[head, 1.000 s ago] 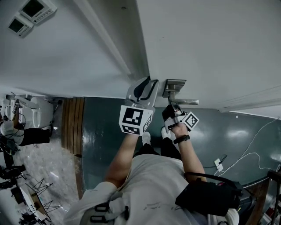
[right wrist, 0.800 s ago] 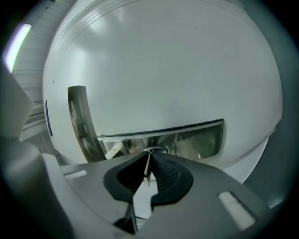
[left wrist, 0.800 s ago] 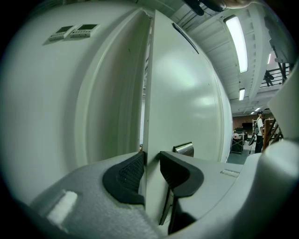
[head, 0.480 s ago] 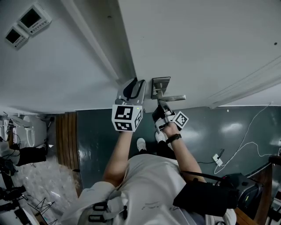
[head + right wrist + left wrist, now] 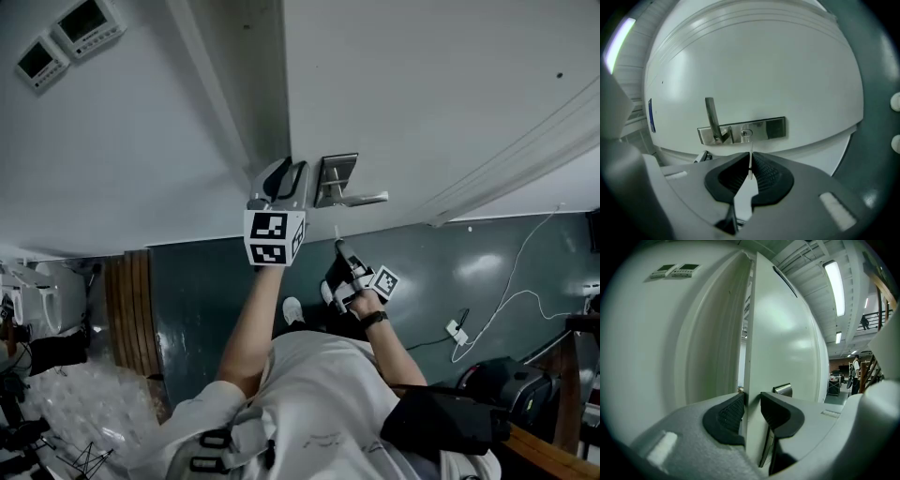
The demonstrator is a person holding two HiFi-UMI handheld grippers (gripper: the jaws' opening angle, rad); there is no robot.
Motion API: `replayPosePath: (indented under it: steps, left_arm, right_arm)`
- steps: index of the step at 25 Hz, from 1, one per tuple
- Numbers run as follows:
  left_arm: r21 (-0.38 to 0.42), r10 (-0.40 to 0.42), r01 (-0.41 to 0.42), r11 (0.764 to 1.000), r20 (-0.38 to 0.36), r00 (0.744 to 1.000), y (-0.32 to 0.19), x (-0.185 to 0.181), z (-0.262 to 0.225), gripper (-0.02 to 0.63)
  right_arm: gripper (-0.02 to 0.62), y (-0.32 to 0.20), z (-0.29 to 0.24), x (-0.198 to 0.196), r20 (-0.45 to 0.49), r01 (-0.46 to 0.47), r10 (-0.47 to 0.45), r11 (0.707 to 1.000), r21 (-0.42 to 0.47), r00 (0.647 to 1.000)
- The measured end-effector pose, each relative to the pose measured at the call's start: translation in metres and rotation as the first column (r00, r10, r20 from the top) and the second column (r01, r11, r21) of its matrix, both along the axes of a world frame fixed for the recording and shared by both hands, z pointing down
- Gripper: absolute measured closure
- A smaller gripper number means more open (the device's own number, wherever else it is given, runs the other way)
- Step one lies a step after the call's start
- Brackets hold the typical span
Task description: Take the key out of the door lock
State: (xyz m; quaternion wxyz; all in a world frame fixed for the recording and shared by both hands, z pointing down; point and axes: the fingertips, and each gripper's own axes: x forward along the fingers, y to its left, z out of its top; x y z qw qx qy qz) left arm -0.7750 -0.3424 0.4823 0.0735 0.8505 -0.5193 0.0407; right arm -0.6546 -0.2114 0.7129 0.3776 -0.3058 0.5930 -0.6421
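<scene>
Though the head view barely shows it, right gripper (image 5: 751,155), jaws just tightened, pinches the key (image 5: 750,165); left gripper (image 5: 752,398) clamps door (image 5: 785,333).

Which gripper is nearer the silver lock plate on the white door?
Left. The left gripper clamps the edge of the white door beside the silver lock plate; the right gripper, jaws just closed tighter on the thin metal key, sits clear of it, nearer the person.

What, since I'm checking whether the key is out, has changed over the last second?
The right tongs, just closing on the thin silver key, drew it back from the steel lock plate. The left tongs stay clamped on the white door's edge.
</scene>
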Motion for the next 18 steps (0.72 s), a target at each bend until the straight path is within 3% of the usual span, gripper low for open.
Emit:
replayPosePath:
  steps: [4,8,12,16,18]
  left_arm:
    - [0.023,-0.015,0.015,1.000,0.000,1.000,-0.002,-0.002,0.002,0.526]
    - [0.019,-0.020,0.019,1.000,0.013,1.000,0.021,-0.002,0.012,0.548]
    - [-0.005,-0.029,0.029,1.000,0.022,0.999,0.062,0.009,0.023,0.549]
    - [-0.023,-0.054,0.055,0.998,0.037,0.998,0.112,0.034,0.024,0.572]
    - [-0.045,-0.067,0.068,0.997,0.035,0.997,0.143,0.048,0.024,0.584]
  right_arm:
    - [0.571,0.039,0.002,0.025,-0.105,-0.001,-0.002,1.000,-0.030,0.995]
    - [0.571,0.039,-0.047,0.049,-0.297,0.053,-0.021,0.994,0.100,0.955]
    - [0.571,0.028,-0.112,0.060,-0.548,0.187,-0.019,0.949,0.252,0.836]
    - [0.571,0.032,-0.156,0.077,-0.695,0.276,0.030,0.905,0.325,0.719]
    - [0.571,0.053,-0.172,0.075,-0.749,0.358,0.039,0.861,0.361,0.661]
